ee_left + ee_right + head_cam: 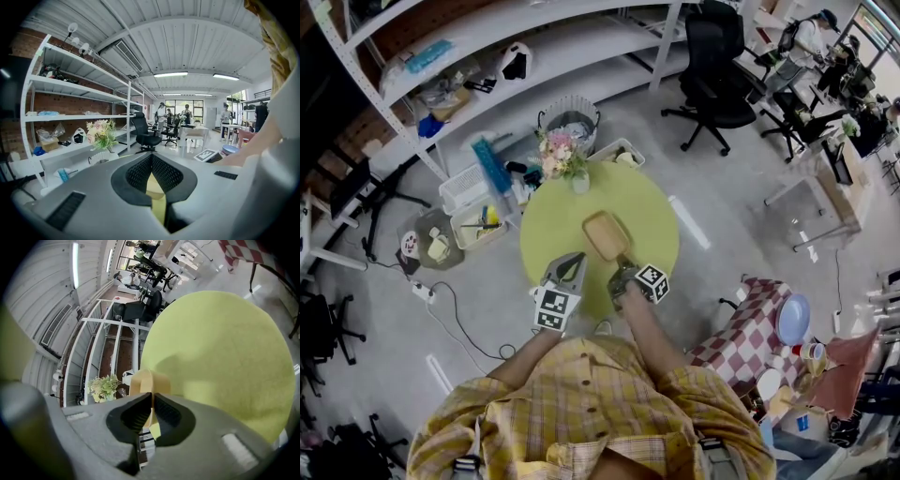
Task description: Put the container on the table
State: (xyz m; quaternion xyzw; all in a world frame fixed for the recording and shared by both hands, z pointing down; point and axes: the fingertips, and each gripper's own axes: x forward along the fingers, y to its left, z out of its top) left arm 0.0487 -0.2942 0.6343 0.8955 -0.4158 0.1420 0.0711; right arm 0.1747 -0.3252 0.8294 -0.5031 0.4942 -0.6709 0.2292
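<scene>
A shallow tan rectangular container [605, 234] is over the middle of the round yellow-green table [652, 202]. My right gripper [622, 266] is shut on the container's near rim. In the right gripper view the thin tan wall of the container [149, 379] stands between the pads of the right gripper [152, 399], with the table [220, 362] beyond. I cannot tell whether the container's base touches the table. My left gripper [574, 260] hangs over the table's near left edge, a little left of the container. In its own view the left gripper [152, 158] is shut on nothing.
A vase of flowers [562, 155] stands at the table's far edge. Behind it are a wire basket [570, 117] and white crates [473, 202] on the floor, then long shelves. A checkered table [750, 328] with dishes stands at the right. A black office chair [717, 66] is farther off.
</scene>
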